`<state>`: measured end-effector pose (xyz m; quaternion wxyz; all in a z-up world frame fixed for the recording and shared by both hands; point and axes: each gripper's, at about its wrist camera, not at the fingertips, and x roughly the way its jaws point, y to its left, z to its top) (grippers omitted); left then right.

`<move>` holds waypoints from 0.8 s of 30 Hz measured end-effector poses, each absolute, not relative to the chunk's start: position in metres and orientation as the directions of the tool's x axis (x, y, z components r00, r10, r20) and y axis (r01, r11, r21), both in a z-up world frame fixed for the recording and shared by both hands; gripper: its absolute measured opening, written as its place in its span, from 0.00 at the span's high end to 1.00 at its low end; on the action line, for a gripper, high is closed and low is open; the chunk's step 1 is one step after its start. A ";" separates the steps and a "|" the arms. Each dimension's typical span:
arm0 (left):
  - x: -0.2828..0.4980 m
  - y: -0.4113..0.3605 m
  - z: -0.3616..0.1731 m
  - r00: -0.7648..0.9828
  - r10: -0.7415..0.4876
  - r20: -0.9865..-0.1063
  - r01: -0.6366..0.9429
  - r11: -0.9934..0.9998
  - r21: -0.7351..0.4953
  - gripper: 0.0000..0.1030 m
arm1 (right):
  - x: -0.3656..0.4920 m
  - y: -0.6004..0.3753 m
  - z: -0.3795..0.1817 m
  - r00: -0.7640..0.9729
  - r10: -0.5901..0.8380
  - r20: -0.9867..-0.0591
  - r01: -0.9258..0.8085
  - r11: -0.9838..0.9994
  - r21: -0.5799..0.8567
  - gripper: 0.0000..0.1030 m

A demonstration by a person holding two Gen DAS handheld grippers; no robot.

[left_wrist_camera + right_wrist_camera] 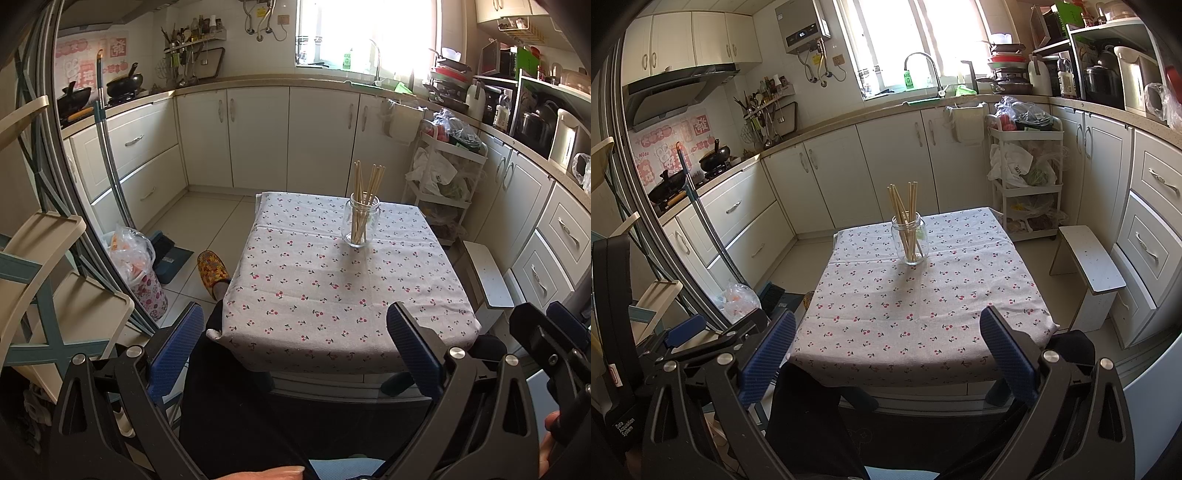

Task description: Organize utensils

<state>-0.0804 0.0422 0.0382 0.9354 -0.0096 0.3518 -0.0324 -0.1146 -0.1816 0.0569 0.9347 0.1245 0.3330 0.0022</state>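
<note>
Jaws of both grippers are seen spread wide at the bottom of each frame, with nothing held between them. The left gripper (295, 339) is framed over the near edge of the table (424, 325), and the right gripper (888, 343) is held likewise, short of the cloth. A dark-clothed knee is seen under each near table corner, and a yellow slipper (212, 271) at centre left of the left view.

Farther up, near the middle of both frames, a clear glass jar (360, 221) is seen upright on the cherry-print cloth, well apart from both grippers. A bundle of wooden chopsticks (365, 192) is already stood in it, fanned and leaning against the rim. No loose utensil is seen on the cloth.

The task is judged to be at or near its end, with the grippers drawn clear. If anything is left, a long reach to the jar would be called for, with care taken not to tip it.

Behind, white cabinets (894, 162) and a bright window are seen.
</note>
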 end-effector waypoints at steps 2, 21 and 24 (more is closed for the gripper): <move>-0.080 0.043 0.038 0.749 -0.070 -0.659 0.057 0.998 -0.042 0.07 | -0.114 -0.182 0.057 0.778 0.087 -0.622 0.079 0.969 0.235 0.07; -0.079 0.051 0.038 0.776 -0.061 -0.627 0.045 0.998 -0.042 0.07 | -0.117 -0.185 0.067 0.812 0.069 -0.580 0.094 0.964 0.247 0.07; -0.079 0.053 0.038 0.777 -0.061 -0.626 0.041 0.998 -0.047 0.07 | -0.115 -0.184 0.067 0.810 0.071 -0.582 0.094 0.964 0.248 0.07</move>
